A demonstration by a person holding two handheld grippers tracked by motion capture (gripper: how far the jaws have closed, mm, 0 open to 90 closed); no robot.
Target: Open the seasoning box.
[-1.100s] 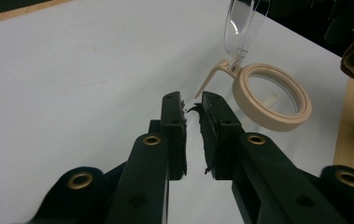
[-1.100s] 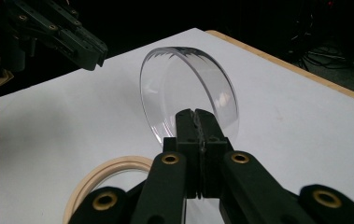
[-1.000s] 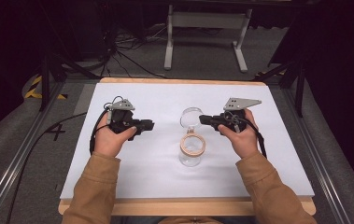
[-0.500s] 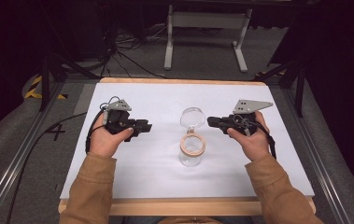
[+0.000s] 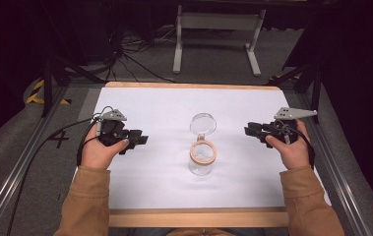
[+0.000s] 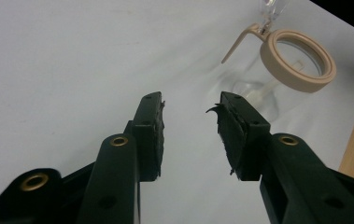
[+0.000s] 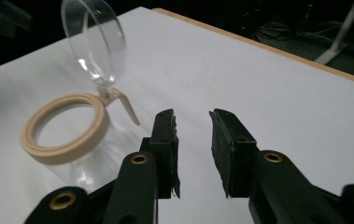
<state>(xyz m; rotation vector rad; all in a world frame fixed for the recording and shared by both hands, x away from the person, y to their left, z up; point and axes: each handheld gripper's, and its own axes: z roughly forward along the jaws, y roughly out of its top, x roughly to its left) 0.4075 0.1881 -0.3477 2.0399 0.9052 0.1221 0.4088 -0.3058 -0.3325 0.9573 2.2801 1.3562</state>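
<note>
A clear glass jar (image 5: 202, 160) with a tan rim stands upright mid-table, its clear hinged lid (image 5: 203, 124) swung open and back. My left gripper (image 5: 142, 140) lies to the jar's left, apart from it and pointing toward it. The right gripper (image 5: 249, 131) is off to the jar's right, also apart and pointing toward it. Both pairs of jaws have just been opening, with nothing between them. In the left gripper view the open left gripper (image 6: 188, 105) has the jar (image 6: 300, 70) ahead at upper right. In the right gripper view the open right gripper (image 7: 193, 119) faces the jar (image 7: 65, 130) and lid (image 7: 93, 42) at left.
The white table top (image 5: 164, 103) has wooden strips (image 5: 194, 218) at front and back and metal rails at both sides. A grey stand (image 5: 218, 22) and cables (image 5: 125, 59) lie on the floor beyond the far edge.
The right hand has drawn away to the right from the jar's lid, and its jaws have parted. The left hand has slid a little left. The jar and open lid stayed put.
</note>
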